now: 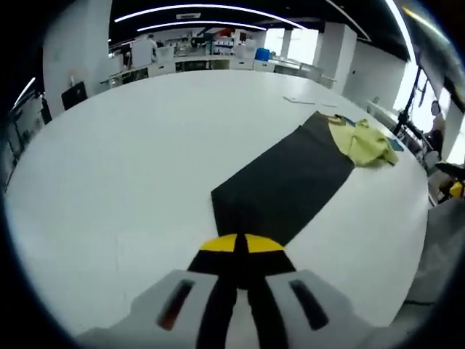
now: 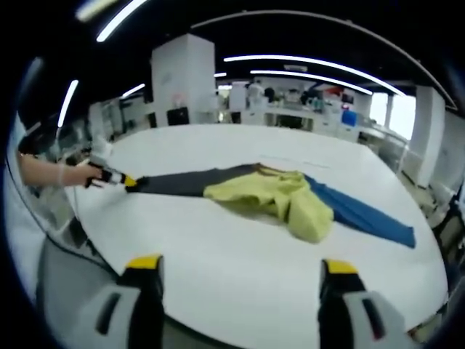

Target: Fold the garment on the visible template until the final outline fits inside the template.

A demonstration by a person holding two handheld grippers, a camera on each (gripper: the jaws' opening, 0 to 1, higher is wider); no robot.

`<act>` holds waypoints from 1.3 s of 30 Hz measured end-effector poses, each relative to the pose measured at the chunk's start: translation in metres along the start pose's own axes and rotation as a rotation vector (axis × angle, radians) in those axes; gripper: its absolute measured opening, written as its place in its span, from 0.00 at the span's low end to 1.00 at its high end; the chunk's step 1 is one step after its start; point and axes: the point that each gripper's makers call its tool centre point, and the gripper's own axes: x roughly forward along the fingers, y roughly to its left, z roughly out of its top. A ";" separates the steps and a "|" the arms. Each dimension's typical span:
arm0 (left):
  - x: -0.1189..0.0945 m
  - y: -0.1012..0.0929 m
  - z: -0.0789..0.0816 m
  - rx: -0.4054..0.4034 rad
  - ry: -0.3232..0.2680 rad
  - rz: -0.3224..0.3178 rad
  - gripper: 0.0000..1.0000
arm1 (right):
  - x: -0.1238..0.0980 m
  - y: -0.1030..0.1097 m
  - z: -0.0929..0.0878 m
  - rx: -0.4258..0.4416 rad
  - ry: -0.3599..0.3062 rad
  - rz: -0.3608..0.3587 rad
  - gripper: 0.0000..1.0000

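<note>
1. The left gripper (image 1: 242, 243) has its yellow-tipped jaws pressed together at the near corner of a long dark grey fabric template strip (image 1: 283, 182); they appear to pinch its edge, though the cloth between them is not clearly visible.
2. The right gripper (image 2: 242, 267) hangs with its jaws spread wide and nothing between them, above the large white round table (image 2: 218, 240).
3. From it, at twelve o'clock, lies the crumpled yellow-green garment (image 2: 280, 200), bunched over the middle of the strip, whose far end looks blue (image 2: 363, 214).
4. At ten o'clock there the left gripper's tip meets the strip's grey end.
5. Judging by this, folding is barely begun: the garment is unspread and spills over the template's edges.
6. No readable writing or labels.
</note>
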 end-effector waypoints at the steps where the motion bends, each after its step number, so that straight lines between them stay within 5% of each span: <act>1: -0.002 0.005 0.002 -0.005 -0.011 0.018 0.00 | 0.000 0.000 0.000 0.001 0.000 -0.001 0.88; 7: -0.012 0.051 0.002 -0.057 -0.065 0.157 0.00 | 0.002 0.002 0.000 0.001 -0.002 -0.001 0.88; 16: -0.007 0.058 -0.025 -0.145 -0.033 0.174 0.00 | 0.001 0.005 -0.003 0.004 0.004 -0.002 0.89; 22: -0.013 0.057 -0.025 -0.134 -0.035 0.179 0.01 | -0.004 0.001 -0.003 0.014 0.002 -0.015 0.89; 29: -0.025 0.055 -0.013 -0.111 -0.101 0.184 0.32 | -0.009 -0.002 -0.007 0.024 0.003 -0.011 0.89; 33: -0.035 0.022 -0.006 -0.074 -0.140 0.106 0.61 | -0.009 -0.006 -0.006 0.014 0.007 0.007 0.89; 39: -0.045 -0.022 0.006 -0.049 -0.185 0.008 0.83 | -0.007 -0.010 -0.002 -0.008 0.006 0.049 0.89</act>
